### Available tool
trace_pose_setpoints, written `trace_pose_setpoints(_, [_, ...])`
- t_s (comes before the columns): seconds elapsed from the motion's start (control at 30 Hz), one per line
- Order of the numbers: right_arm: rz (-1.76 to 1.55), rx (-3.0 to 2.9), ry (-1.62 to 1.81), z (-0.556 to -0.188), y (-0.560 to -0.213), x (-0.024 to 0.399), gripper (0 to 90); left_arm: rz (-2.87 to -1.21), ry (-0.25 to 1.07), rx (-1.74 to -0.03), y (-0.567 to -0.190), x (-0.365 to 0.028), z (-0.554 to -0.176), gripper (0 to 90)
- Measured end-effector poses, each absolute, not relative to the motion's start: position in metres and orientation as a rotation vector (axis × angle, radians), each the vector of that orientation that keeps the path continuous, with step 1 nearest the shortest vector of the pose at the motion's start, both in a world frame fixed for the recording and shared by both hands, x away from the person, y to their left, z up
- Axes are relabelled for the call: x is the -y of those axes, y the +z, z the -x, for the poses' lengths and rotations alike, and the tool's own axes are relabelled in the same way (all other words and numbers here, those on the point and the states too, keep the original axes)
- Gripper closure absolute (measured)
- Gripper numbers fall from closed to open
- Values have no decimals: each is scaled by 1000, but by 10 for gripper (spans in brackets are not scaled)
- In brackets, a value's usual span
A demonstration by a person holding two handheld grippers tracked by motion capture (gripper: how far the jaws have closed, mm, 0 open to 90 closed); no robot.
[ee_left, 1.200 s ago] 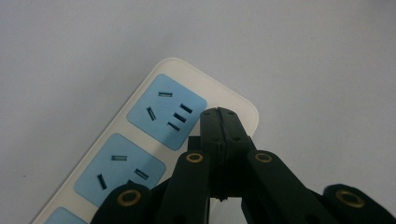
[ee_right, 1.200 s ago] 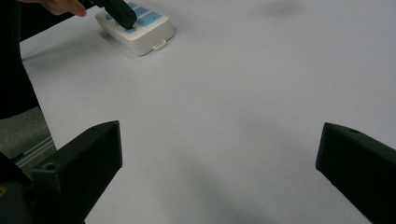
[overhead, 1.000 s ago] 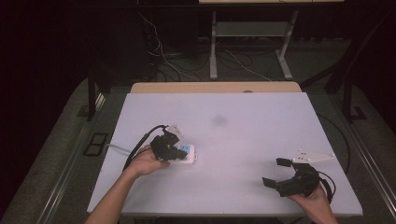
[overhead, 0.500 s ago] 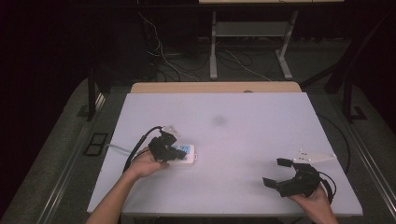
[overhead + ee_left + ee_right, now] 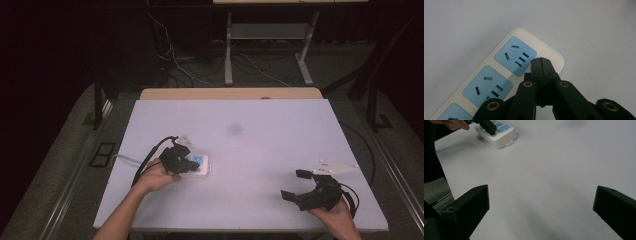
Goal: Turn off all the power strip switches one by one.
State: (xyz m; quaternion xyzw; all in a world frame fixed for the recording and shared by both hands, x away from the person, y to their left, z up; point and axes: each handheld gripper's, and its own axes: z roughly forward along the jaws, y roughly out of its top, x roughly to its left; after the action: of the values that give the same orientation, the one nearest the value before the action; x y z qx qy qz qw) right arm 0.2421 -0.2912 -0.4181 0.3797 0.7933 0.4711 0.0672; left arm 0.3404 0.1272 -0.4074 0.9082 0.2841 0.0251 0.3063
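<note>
A wide white tabletop (image 5: 280,150) carries a white power strip (image 5: 200,165) with blue socket faces, lying at its left side, near the front edge. The left tool (image 5: 187,163) rests its tip on the strip's end by the last blue socket (image 5: 515,55), jaws pressed together with nothing between them. The right tool (image 5: 295,184) hovers low at the front right, well apart from the strip, jaws spread wide and empty.
</note>
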Motion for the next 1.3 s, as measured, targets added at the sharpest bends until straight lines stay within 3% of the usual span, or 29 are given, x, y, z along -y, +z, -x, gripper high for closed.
trace_pose_setpoints(0.8, [-1149, -2379, 1430, -242, -418, 293, 4, -2236, 162, -805, -380, -155, -332, 889])
trace_pose_setpoints(1.2, [-1147, -2379, 1436, -241, -417, 292, 3, -2159, 193, -818, -369, -169, -313, 648])
trace_pose_setpoints(1.3, [-1145, -2380, 1437, -241, -417, 291, 3, -2130, 201, -830, -369, -175, -308, 624])
